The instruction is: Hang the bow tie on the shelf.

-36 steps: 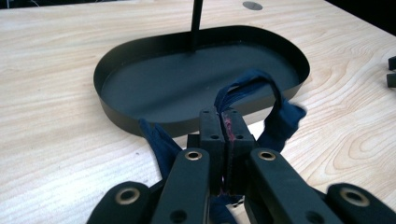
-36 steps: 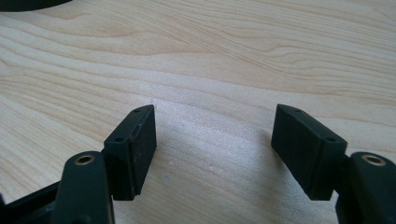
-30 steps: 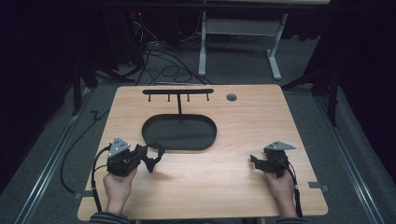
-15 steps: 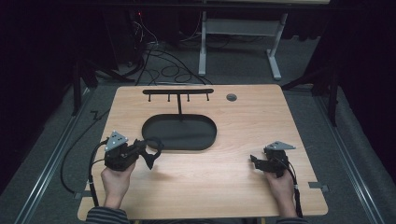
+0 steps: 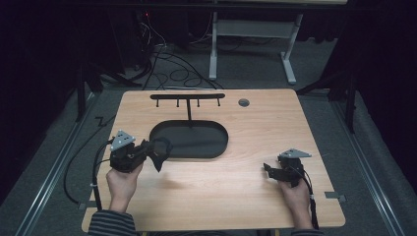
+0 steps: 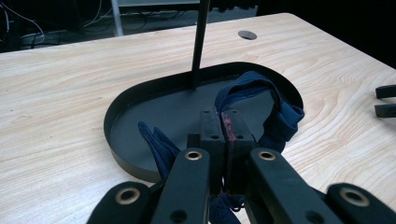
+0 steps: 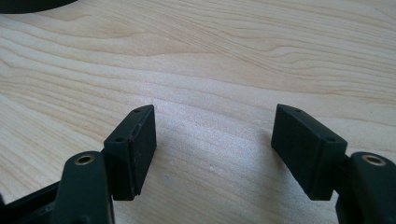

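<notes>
My left gripper point(image 5: 156, 150) is shut on a dark blue cloth band point(image 5: 161, 153) and hangs over the left end of the black oval base point(image 5: 206, 147) of a hanger stand. In the left gripper view the jaws point(image 6: 223, 126) are pressed together on the band point(image 6: 281, 116), which loops out to the right over the base point(image 6: 140, 116) and droops down on the left. The stand's thin post point(image 6: 200, 42) rises just behind. Its bar of hooks point(image 5: 187, 97) stands across the back. My right gripper point(image 5: 268, 170) rests low at the table's right, open point(image 7: 215, 135) over bare wood.
A round cable hole point(image 5: 243, 103) sits at the table's back right. My right gripper's two jaw tips point(image 6: 385, 100) show at the right edge of the left gripper view. Cables and a white frame point(image 5: 255, 44) lie on the floor beyond the table.
My left gripper has moved away from the person toward the stand's base, carrying the blue band. The right gripper has stayed still.
</notes>
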